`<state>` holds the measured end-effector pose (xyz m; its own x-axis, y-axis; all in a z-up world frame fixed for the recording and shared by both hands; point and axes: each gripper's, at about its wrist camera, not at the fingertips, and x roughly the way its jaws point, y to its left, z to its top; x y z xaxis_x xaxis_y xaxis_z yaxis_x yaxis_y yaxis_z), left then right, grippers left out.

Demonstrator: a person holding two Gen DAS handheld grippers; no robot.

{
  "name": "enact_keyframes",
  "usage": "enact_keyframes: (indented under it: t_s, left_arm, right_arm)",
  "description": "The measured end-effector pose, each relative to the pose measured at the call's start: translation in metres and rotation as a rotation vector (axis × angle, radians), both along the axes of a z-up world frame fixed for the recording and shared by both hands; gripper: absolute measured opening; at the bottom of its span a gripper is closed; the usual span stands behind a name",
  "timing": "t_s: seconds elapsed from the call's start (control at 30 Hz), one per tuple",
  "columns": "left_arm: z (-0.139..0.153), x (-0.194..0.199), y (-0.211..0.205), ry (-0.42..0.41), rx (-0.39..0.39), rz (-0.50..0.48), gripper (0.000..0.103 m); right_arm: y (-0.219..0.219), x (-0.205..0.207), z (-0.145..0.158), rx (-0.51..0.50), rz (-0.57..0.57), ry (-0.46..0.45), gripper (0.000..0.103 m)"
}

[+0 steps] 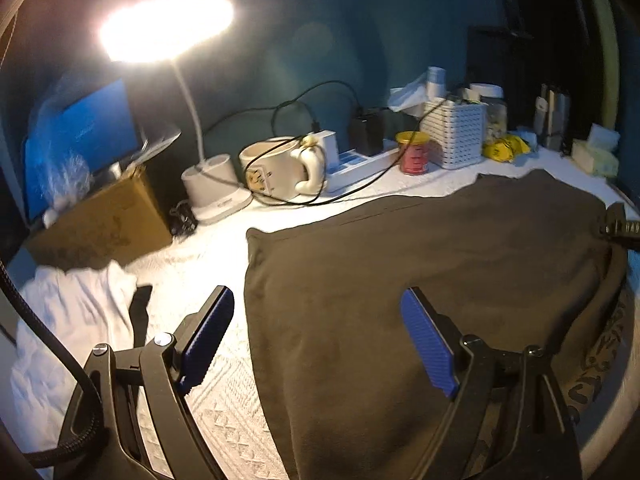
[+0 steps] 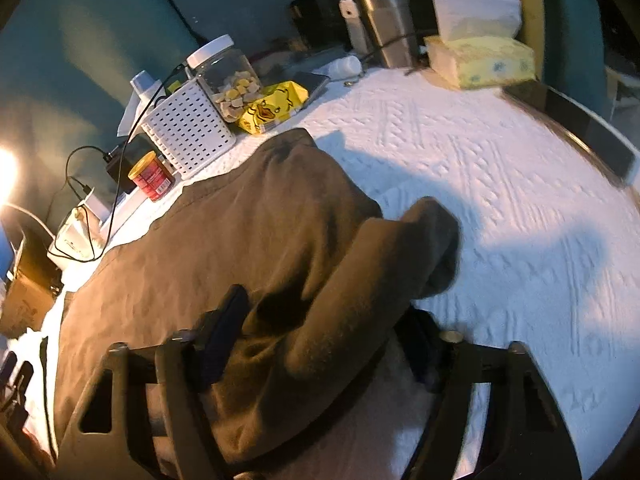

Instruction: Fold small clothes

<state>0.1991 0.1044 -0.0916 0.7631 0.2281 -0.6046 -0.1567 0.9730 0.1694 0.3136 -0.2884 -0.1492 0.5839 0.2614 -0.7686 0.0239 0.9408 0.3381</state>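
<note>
Teal wall (image 1: 360, 40) ahead of the fingers; lit desk lamp (image 1: 166, 28) on a white gooseneck, up and left of them. White textured table cover (image 2: 500, 200) spreads beyond and right of the fingers.

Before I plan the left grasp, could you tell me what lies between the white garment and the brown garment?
Only bare white table cover separates the white garment from the brown garment, shown in the left wrist view.

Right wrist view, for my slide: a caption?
Right gripper gathers a bunched fold of brown garment over the white tablecloth.
</note>
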Motion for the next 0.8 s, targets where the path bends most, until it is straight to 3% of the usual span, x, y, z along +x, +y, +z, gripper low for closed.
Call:
enact_keyframes:
  t_s: [0.07,0.23,0.5,0.8]
  left_arm:
    - [-0.004,0.000,0.012,-0.004,-0.043,0.049,0.085]
    - [-0.017,0.002,0.038,0.033,-0.130,0.139,0.085]
    - [-0.024,0.006,0.053,0.078,-0.277,0.103,0.085]
    - [-0.013,0.000,0.067,0.041,-0.280,0.065,0.085]
  right_arm:
    - [0.002,0.005,-0.001,-0.004,0.011,0.000,0.038]
    - [0.009,0.014,0.001,0.004,0.059,0.004,0.032]
    - [0.029,0.018,0.030,-0.023,0.124,-0.061,0.030]
    - [0.063,0.018,0.064,-0.033,0.209,-0.112,0.029]
